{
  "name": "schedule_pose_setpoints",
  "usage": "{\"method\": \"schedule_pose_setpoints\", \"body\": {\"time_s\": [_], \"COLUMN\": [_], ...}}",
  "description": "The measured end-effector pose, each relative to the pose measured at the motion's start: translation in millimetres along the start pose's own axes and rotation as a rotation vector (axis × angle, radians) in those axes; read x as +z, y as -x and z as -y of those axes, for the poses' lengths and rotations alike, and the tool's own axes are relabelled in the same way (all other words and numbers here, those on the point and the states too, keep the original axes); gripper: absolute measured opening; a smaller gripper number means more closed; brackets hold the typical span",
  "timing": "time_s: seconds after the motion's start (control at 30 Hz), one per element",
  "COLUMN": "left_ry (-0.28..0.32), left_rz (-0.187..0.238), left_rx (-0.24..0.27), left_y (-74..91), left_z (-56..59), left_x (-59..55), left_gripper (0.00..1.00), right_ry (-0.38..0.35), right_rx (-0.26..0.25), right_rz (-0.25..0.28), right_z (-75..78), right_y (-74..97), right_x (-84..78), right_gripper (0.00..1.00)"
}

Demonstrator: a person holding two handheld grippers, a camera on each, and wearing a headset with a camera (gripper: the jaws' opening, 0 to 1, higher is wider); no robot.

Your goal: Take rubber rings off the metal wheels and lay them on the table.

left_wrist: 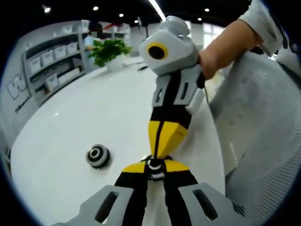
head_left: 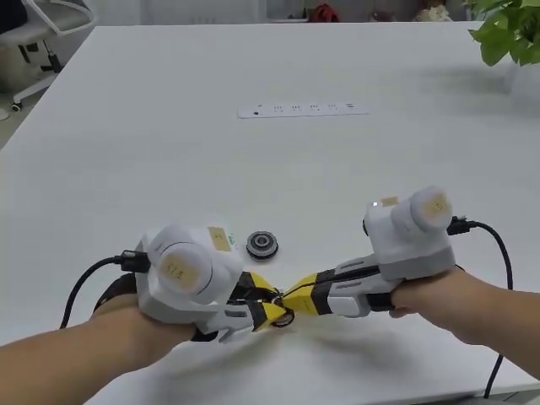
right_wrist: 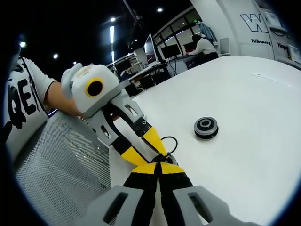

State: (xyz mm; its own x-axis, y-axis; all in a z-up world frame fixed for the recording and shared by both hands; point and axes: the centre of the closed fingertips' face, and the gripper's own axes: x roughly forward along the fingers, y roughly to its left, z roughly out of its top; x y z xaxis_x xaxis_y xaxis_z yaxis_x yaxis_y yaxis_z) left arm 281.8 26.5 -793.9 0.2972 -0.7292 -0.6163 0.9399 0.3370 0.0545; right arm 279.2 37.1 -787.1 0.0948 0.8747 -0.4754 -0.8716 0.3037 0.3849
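Item: metal wheel [left_wrist: 155, 170], between my two grippers.
My left gripper [left_wrist: 155, 165] clamps it; right gripper [right_wrist: 160, 165] pinches its rubber ring [right_wrist: 170, 141]; second wheel [head_left: 262, 245] on table [head_left: 295, 169].

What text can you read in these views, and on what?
"W": large wall lettering, cut off.
"Diligent": small line beneath it, rest blurred.
"QE": person's shirt, cut off.
Sticker on left gripper: too small to read.
Power strip markings: too small to read.
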Motion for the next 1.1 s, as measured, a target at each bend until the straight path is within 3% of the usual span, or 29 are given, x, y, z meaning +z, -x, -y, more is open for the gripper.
{"method": "schedule_pose_setpoints", "body": {"time_s": [0.6, 0.7, 1.1], "left_ry": [0.015, 0.011, 0.008], "left_rz": [0.002, -0.002, 0.037], "left_rx": [-0.017, -0.033, -0.049], "left_y": [0.7, 2.0, 12.3], "left_z": [0.5, 2.8, 5.5], "left_x": [0.5, 1.3, 14.4], "left_gripper": [0.14, 0.2, 0.28], "right_ry": [-0.033, -0.035, -0.041], "right_rx": [-0.039, -0.04, -0.04], "right_rz": [0.011, 0.013, 0.021], "right_z": [12.4, 12.6, 13.3], "right_y": [5.8, 5.9, 6.7], "right_x": [-3.5, -3.3, -1.8], "right_gripper": [0.0, 0.0, 0.0]}}
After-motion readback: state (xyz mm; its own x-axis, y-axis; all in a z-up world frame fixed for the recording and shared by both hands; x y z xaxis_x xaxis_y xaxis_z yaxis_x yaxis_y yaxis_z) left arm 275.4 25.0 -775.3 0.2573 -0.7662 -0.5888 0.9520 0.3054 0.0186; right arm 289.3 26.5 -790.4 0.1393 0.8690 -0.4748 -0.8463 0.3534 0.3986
